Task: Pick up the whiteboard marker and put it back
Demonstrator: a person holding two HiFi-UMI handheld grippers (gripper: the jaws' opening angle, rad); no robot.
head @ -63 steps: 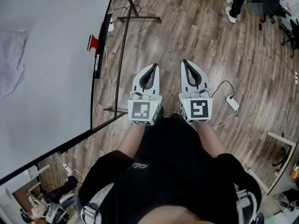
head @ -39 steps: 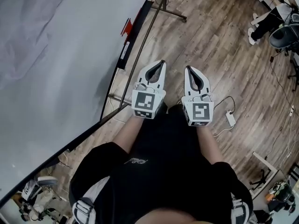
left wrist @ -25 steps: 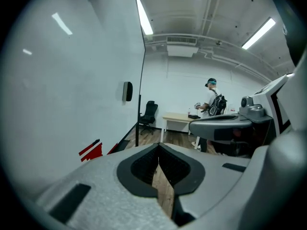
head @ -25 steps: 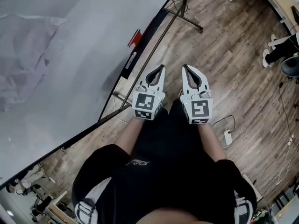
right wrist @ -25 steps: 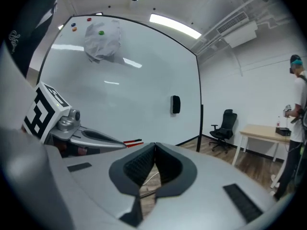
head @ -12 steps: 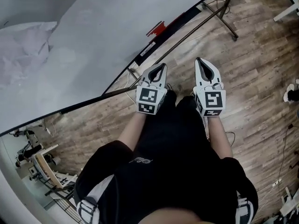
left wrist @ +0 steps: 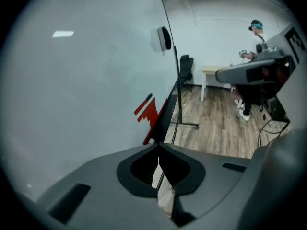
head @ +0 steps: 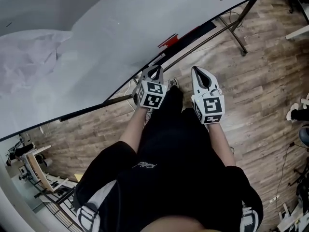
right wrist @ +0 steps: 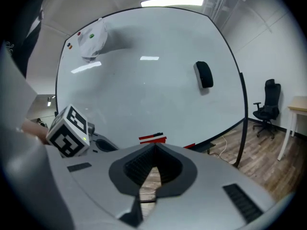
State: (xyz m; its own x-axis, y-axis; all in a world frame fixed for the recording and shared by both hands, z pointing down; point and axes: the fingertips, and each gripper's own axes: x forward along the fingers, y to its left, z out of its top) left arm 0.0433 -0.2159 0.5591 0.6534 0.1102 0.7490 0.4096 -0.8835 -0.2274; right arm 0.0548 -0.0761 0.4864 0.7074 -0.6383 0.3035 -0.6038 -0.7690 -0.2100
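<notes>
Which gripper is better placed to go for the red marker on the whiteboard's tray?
Left, probably. The left gripper sits at the whiteboard's lower edge, nearer the red marker; the right gripper hangs over floor, farther off. Both are shut, empty.

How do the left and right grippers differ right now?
The left gripper is close by the bottom edge of the whiteboard; the right gripper is over the floor. The left gripper tips down more steeply than the right gripper. Both have their jaws shut and empty.
</notes>
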